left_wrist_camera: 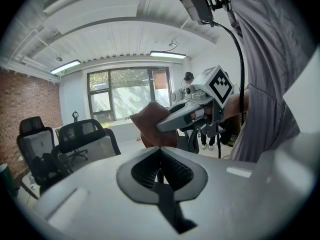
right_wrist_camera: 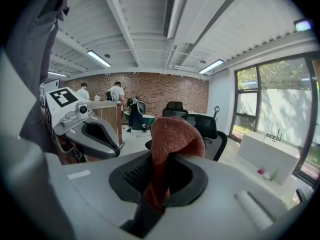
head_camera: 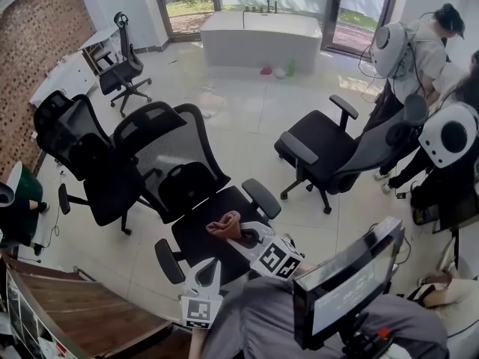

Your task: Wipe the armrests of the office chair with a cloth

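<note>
A black mesh office chair [head_camera: 196, 200] stands right in front of me, its right armrest [head_camera: 262, 198] and left armrest [head_camera: 170, 260] both bare. My right gripper [head_camera: 238, 229] hovers over the seat, shut on a reddish-brown cloth [head_camera: 224, 225]. The cloth [right_wrist_camera: 172, 134] sticks up out of the right gripper [right_wrist_camera: 165, 181]. My left gripper [head_camera: 212, 264] hangs over the seat's front edge, near the left armrest, shut with nothing in it. From the left gripper [left_wrist_camera: 160, 171], the cloth [left_wrist_camera: 150, 121] and right gripper [left_wrist_camera: 187, 111] show just ahead.
A second black chair [head_camera: 82, 155] crowds the left side and a third [head_camera: 329, 152] stands to the right, with people [head_camera: 419, 51] beside it. A white counter [head_camera: 262, 40] is at the back. A wooden desk [head_camera: 82, 305] lies at lower left.
</note>
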Available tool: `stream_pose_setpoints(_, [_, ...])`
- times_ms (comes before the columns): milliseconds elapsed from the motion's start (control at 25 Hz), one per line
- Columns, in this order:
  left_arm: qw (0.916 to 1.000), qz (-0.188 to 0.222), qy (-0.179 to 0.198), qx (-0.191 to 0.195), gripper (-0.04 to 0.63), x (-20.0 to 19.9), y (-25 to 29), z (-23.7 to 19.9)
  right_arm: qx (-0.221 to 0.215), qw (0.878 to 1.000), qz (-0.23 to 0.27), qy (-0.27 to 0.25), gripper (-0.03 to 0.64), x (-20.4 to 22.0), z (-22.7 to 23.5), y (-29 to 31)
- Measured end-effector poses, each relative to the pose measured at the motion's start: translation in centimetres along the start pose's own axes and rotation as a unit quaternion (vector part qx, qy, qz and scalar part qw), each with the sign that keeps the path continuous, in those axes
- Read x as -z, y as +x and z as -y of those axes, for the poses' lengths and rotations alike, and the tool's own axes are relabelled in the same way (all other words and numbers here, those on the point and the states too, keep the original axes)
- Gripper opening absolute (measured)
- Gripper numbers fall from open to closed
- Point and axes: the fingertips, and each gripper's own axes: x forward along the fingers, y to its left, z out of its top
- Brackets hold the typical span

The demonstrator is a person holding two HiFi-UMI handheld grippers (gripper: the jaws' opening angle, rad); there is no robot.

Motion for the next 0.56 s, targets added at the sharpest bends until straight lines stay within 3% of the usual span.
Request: stream_pose_setpoints(560, [1.0, -0.007, 0.002, -0.002, 0.015, 0.38, 0.24, 0.5, -0.004, 1.0, -0.003, 0.0, 0.044, 0.55, 0.17, -0.5])
